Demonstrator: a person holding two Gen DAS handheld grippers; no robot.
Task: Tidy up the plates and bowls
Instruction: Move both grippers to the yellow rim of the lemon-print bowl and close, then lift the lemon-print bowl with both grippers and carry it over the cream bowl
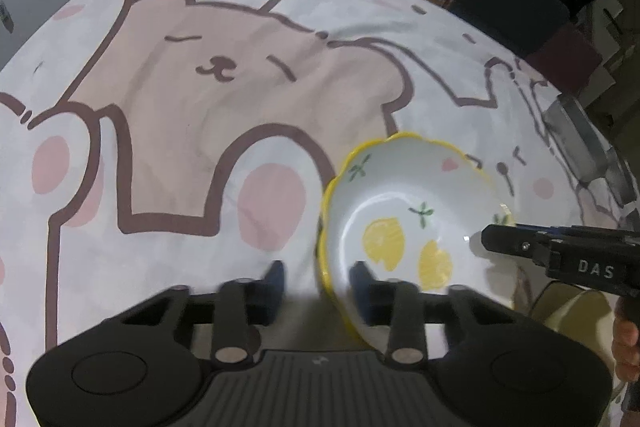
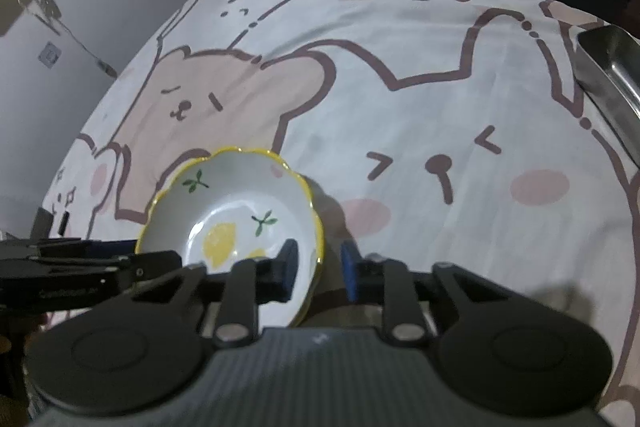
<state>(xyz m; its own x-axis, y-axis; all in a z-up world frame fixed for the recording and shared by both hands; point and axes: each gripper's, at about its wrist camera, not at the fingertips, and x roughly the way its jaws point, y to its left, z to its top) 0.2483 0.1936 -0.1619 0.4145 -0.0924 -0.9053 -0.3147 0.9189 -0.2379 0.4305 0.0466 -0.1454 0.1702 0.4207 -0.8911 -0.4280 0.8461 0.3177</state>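
Yellow-rimmed bowl [image 1: 408,223] sits between your left gripper's [image 1: 318,277] and right gripper's [image 2: 316,269] narrowed, unclamped jaws; sorting has barely begun.

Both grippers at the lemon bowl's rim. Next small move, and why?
Probably close both grippers fully. The left gripper and right gripper each straddle opposite edges of the bowl, but gaps still show beside the pads, so neither grip looks firm enough to lift.

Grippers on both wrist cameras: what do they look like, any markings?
Both are matte black with ribbed bases, round side discs, silver pivot pins and blue finger pads. The left gripper and right gripper match; the right one's side reads "DAS" in white in the left view.
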